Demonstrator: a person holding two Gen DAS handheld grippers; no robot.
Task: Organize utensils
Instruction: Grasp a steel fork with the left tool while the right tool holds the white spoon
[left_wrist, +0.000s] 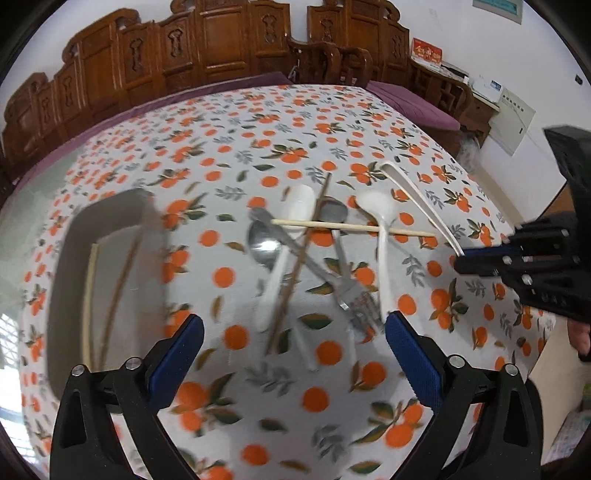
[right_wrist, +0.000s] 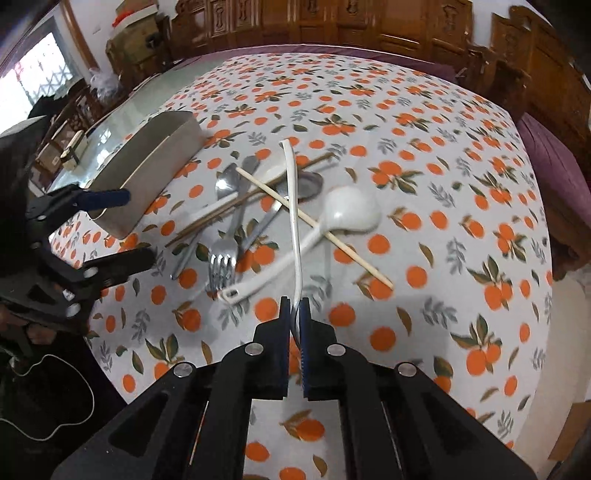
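Note:
A pile of utensils lies on the orange-print tablecloth: a white ladle-like spoon (left_wrist: 376, 206) (right_wrist: 351, 212), a metal fork (left_wrist: 362, 306) (right_wrist: 221, 258), a metal spoon (left_wrist: 262, 243), a pale chopstick (left_wrist: 351, 226) (right_wrist: 314, 221) and a brown chopstick (left_wrist: 295, 266). My right gripper (right_wrist: 294, 306) (left_wrist: 460, 258) is shut on one end of a long white utensil (right_wrist: 293, 206) (left_wrist: 417, 199), lifted clear above the pile. My left gripper (left_wrist: 295, 332) (right_wrist: 136, 229) hangs open over the near side of the pile, nothing between its fingers. Two chopsticks lie in the grey tray (left_wrist: 110, 206) (right_wrist: 147, 173).
The tray stands left of the pile, near the cloth's edge. Carved wooden chairs (left_wrist: 221, 48) line the far side of the table. A person's hand (left_wrist: 580, 336) shows at the right edge. The cloth to the right of the pile is bare in the right wrist view.

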